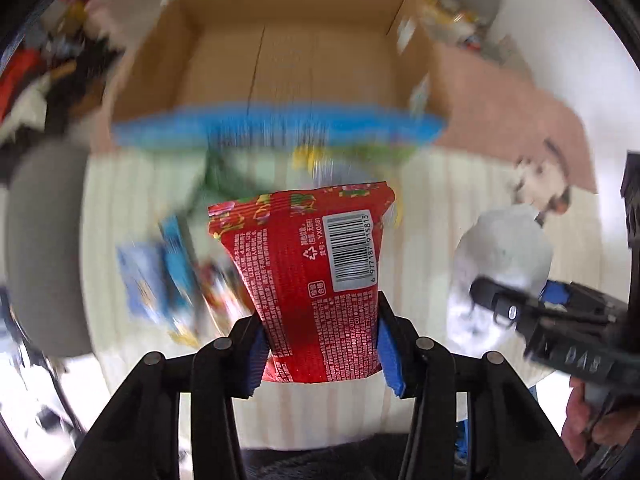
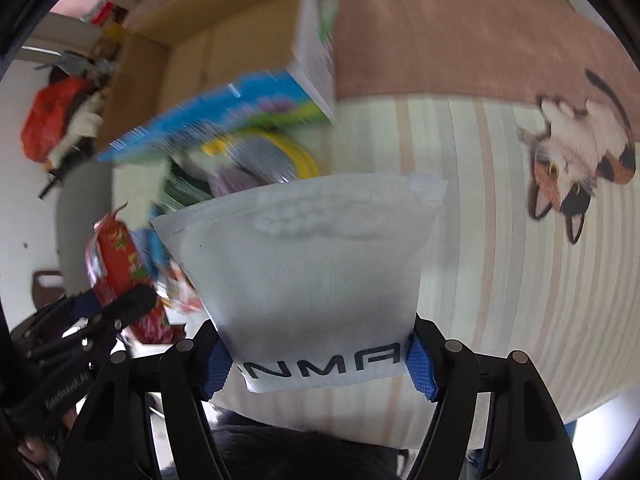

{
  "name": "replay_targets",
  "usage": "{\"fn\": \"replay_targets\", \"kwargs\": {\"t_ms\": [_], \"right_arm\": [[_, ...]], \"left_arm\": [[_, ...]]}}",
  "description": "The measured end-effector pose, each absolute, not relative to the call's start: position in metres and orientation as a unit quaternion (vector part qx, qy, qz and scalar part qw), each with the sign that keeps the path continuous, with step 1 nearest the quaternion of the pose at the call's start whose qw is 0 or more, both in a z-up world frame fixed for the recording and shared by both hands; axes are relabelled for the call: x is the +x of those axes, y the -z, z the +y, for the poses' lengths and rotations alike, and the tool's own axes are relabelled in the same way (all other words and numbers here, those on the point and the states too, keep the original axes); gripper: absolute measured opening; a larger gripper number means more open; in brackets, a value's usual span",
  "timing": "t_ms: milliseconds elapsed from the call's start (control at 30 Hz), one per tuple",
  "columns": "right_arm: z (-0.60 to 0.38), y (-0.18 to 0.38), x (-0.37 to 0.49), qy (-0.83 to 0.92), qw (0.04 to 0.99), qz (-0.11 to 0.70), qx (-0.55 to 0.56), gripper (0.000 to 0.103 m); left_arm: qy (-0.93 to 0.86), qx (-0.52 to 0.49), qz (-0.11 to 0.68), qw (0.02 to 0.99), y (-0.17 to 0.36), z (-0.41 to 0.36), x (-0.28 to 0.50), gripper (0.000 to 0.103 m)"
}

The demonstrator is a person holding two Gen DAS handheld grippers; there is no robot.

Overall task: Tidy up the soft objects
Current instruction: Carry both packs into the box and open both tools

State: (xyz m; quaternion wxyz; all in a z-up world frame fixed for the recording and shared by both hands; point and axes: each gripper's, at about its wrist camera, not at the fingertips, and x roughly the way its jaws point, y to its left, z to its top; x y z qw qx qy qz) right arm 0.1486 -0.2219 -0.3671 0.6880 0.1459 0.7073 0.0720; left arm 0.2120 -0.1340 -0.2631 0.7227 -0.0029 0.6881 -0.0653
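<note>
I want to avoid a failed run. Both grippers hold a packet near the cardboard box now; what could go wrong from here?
1. The left gripper pinches only the bottom of the red packet, so it may slip or tip.
2. The white pouch bulges wider than the right gripper and could sag out.
3. Loose packets lie before the cardboard box; a low approach might knock them.

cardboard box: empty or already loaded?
Looks empty: the cardboard box shows bare floor and walls in the left wrist view; its near edge hides a strip of floor.
</note>
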Motion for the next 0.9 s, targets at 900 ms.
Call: {"fn": "replay_targets", "kwargs": {"t_ms": [900], "right_arm": [[-0.164,0.422,0.499,-0.010,0.671,0.734,0.099,0.074]], "left_arm": [[0.166,0.011,0.776,0.608,0.402,-0.048,0.548,0.044]]}}
